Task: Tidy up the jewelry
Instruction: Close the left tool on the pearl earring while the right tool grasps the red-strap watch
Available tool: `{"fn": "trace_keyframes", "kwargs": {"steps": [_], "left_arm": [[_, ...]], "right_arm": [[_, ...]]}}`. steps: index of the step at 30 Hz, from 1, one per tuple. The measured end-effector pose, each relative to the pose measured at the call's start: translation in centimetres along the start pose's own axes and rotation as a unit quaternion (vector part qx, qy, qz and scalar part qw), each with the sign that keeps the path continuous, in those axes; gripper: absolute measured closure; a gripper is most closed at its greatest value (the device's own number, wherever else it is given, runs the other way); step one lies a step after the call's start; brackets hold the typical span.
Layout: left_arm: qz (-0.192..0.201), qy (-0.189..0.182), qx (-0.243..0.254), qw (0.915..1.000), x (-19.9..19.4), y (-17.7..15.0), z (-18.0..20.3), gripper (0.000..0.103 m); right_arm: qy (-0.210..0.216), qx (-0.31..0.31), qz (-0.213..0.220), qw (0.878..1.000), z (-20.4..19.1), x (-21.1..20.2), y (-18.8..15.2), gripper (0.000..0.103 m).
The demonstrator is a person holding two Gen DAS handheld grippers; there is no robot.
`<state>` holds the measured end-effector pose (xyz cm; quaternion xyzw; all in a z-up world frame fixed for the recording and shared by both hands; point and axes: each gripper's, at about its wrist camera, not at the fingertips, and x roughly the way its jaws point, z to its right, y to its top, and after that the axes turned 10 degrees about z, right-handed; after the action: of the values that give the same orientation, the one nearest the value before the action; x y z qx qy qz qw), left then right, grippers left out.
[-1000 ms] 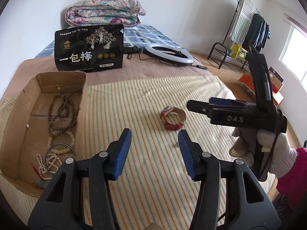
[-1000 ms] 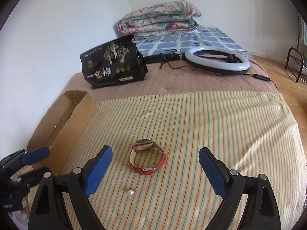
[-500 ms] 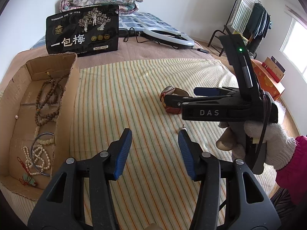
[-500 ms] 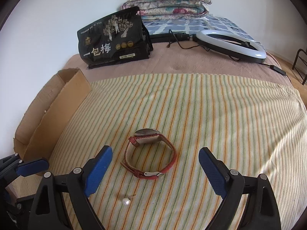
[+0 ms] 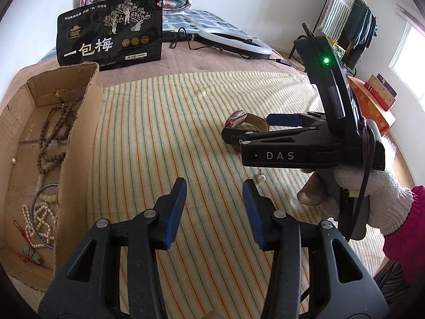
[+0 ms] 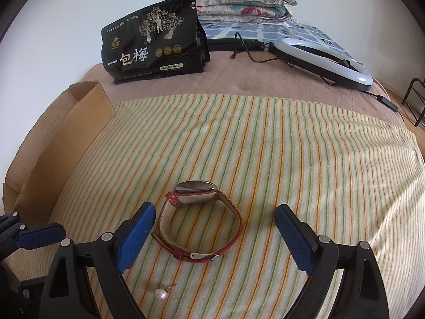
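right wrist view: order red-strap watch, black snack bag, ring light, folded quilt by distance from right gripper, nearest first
1. red-strap watch, between the right gripper fingers
2. black snack bag, far left
3. ring light, far right; close to the bag
4. folded quilt, back wall

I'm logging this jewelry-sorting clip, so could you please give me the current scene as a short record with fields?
surface: striped cloth on a bed
left gripper: open, empty, above the cloth
right gripper: open, fingers either side of the watch, not touching it
watch: red strap, buckled in a loop, lying on the cloth
pearl earring: loose on the cloth, near the watch
cardboard box: at the cloth's left edge; holds bead strings, pearl strand, bangle
background: black snack bag, ring light, folded quilt
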<state>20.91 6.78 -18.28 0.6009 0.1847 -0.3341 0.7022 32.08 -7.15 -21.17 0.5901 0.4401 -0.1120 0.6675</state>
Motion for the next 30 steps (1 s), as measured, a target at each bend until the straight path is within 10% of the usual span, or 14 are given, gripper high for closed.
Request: {"fn": "trace_keyframes", "kwargs": {"steps": [14,30], "left_arm": [[-0.011,-0.01,0.019,0.9997,2.1,-0.2,1.3,0.058],[-0.038,-0.04,0.052,0.9971,5.4,-0.3,4.9,0.074]], "right_arm": [[0.002,-0.016,-0.005,1.0,0.8,-0.1,0.0,0.034],[-0.008,0.01,-0.012,1.0,4.1,-1.0,-0.4,0.038]]}}
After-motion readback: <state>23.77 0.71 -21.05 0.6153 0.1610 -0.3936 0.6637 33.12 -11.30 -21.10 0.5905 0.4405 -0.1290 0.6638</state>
